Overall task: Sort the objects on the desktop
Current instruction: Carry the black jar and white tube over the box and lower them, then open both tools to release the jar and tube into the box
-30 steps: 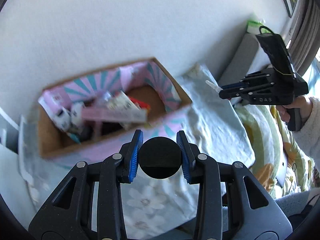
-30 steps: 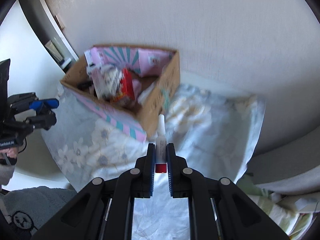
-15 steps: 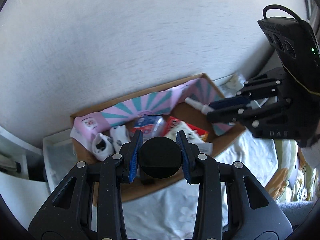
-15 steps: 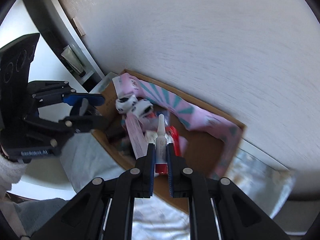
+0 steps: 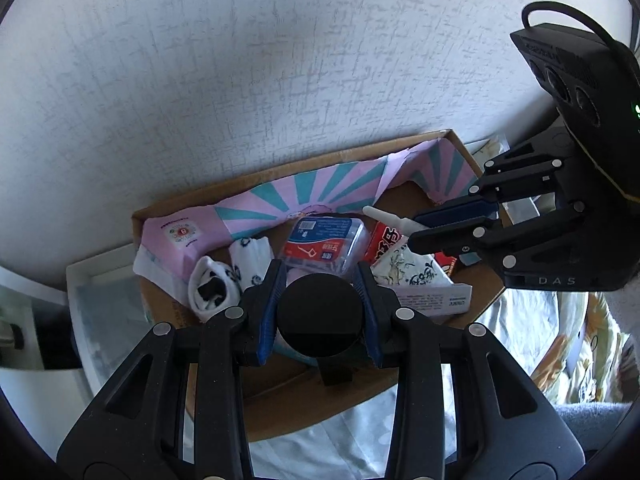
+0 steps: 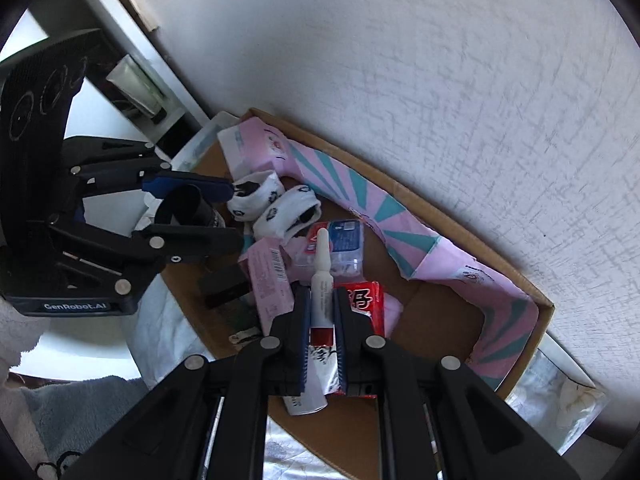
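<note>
A brown cardboard box sits against a white wall on a cloth with pale flowers. The inside of the box has pink paper with teal stripes along its back side.

There are many things in the box. Two rolled white socks with black marks lie near the left end. Next to them is a clear plastic case with a blue and red label. A red packet lies beside the case, and a flat pink packet lies across the pile. A small black block lies near the front edge.

The left gripper is over the front part of the box. Its blue pads pinch a round black lid-like thing on both sides.

The right gripper is over the right part of the box. It is squeezed tight on a small white tube with a red end. The pointed tip of the tube sticks out above the plastic case.

A clear plastic bin stands just left of the box
</note>
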Tool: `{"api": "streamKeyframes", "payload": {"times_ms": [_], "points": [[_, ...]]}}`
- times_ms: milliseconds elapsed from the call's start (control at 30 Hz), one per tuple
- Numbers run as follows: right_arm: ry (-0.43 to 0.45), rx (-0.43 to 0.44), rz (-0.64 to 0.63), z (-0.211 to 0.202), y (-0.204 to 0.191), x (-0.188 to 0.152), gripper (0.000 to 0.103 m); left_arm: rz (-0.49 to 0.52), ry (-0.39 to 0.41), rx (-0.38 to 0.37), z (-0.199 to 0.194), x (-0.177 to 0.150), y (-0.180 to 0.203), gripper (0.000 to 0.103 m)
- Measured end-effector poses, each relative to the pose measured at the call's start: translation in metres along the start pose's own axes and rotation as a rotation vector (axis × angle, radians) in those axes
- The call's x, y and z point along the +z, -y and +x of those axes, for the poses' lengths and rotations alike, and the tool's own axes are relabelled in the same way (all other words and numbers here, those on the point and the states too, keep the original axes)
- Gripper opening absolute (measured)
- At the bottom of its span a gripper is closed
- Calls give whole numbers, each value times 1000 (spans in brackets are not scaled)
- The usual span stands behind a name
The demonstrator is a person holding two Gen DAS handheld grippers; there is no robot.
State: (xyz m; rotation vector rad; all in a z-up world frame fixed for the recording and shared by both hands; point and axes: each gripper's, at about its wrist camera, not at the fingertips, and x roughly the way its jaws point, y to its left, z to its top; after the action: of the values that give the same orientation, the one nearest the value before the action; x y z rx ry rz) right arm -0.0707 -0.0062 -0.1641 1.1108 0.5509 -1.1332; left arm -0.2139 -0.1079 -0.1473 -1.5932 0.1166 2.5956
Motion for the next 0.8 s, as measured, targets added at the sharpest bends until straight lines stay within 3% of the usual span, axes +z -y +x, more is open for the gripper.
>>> {"api": "streamKeyframes", "payload": {"times_ms": [200,400,467,500,533,567,600,633,700,733,800], "points": [[-28,-6,-3,10,2,5,11,23,-12,7,5,1,1,32],[-46,-8,13,18,4,10,11,-28,-31,-1,7,-1,-9,33],[-55,-26,24,20,5,11,11,-44,-28,-7,6,-1,-11,54],[-61,-26,33,21,5,11,17,-49,-28,-3,5,-1,-12,78],[-71,-24,48,22,7,11,25,-49,-25,1,4,0,-12,91],[-79,-26,55,23,8,12,48,-45,-21,1,2,0,-11,94],[-94,-33,62,25,8,11,78,-43,-17,-3,0,0,-9,99],[-100,-45,73,26,10,11,87,-41,-13,5,-3,0,-8,103],[-78,-26,91,22,11,9,89,-36,1,47,-8,-1,-6,103],[-64,7,115,18,13,7,90,-36,2,40,-10,-1,-6,103],[-49,34,138,12,15,5,103,-48,-8,-4,-13,0,-7,103]]}}
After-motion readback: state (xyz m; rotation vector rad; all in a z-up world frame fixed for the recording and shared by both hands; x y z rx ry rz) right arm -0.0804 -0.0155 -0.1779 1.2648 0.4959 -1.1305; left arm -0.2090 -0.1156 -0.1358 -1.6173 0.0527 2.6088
